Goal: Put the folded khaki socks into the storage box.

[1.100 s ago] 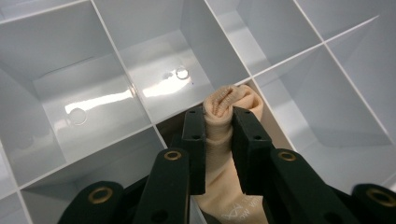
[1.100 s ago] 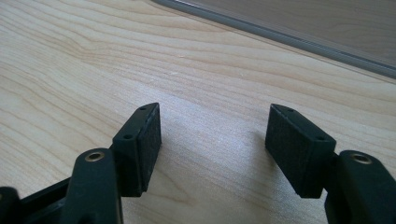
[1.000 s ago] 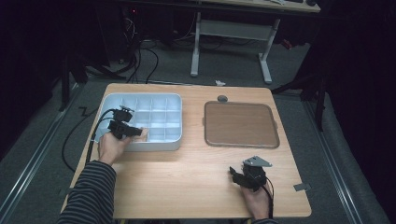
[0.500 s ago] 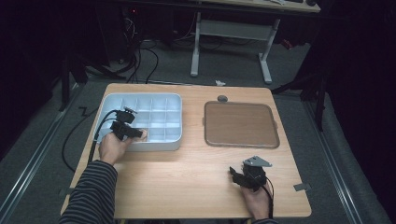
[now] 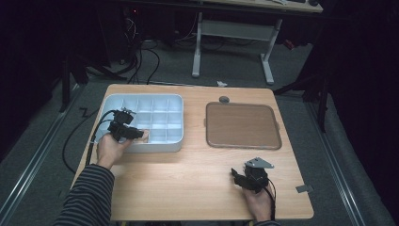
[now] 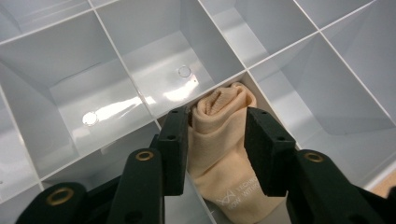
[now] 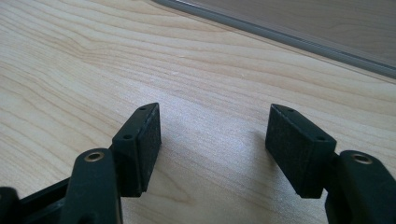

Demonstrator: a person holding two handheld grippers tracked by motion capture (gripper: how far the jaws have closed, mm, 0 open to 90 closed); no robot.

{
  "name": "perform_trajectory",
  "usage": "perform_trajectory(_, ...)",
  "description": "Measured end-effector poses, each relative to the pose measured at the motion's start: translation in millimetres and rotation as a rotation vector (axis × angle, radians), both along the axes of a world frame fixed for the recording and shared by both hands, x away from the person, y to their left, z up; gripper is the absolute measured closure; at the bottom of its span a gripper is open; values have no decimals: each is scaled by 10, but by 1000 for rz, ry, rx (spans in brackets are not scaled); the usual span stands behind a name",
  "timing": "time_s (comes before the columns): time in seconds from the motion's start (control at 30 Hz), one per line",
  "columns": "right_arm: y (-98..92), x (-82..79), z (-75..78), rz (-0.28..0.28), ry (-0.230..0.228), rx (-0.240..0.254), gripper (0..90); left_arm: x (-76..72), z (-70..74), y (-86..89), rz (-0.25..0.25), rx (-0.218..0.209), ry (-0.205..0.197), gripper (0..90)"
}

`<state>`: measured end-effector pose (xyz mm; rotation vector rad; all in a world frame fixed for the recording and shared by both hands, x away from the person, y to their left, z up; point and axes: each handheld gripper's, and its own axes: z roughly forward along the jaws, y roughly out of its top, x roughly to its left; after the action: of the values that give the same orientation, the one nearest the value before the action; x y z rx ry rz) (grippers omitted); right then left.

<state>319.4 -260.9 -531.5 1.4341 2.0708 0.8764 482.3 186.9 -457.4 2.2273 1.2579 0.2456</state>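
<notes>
Beige rolled cloth (image 6: 219, 140), soft fabric with faint pale lettering near its lower end, sits in a compartment along the near edge of the pale blue-grey plastic divided tray (image 5: 162, 101); from the high view it shows as a small tan patch (image 5: 145, 136) in the front row, roughly at the tray's middle. Your left gripper (image 6: 217, 135) straddles it, black jaws on either side of the roll. Those jaws have just been opening, and the roll lies between them: the left pad is touching the fabric or just beside it, I cannot tell which, and the right pad looks a shade clear, so the cloth is no longer squeezed. In the high view your left gripper (image 5: 134, 133) hangs over the tray's front left part, your hand and striped sleeve (image 5: 89, 197) behind it.

The neighbouring compartments around the roll look bare, their white floors glossy with reflected light. The tray lies on the left half of the light wooden worktop (image 5: 188, 188). To its right, well apart, lies a brown square mat with a grey rim (image 5: 242, 125), and a small dark round object (image 5: 224, 99) rests just beyond the mat's far edge.

Your right gripper (image 7: 212, 149) rests low over bare wood near the worktop's front right, jaws standing wide apart with nothing between them; in the high view it (image 5: 242, 179) sits in front of the mat.
</notes>
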Motion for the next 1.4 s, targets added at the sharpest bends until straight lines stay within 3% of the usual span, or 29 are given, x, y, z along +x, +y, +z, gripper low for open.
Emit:
perform_trajectory(0.7,0,0,0,-1,0,-1,359,-264,250,139,-12,-61,-118,548)
perform_trajectory(1.4,-1,0,0,-1,0,0,359,-612,230,254,-9,-101,-198,556)
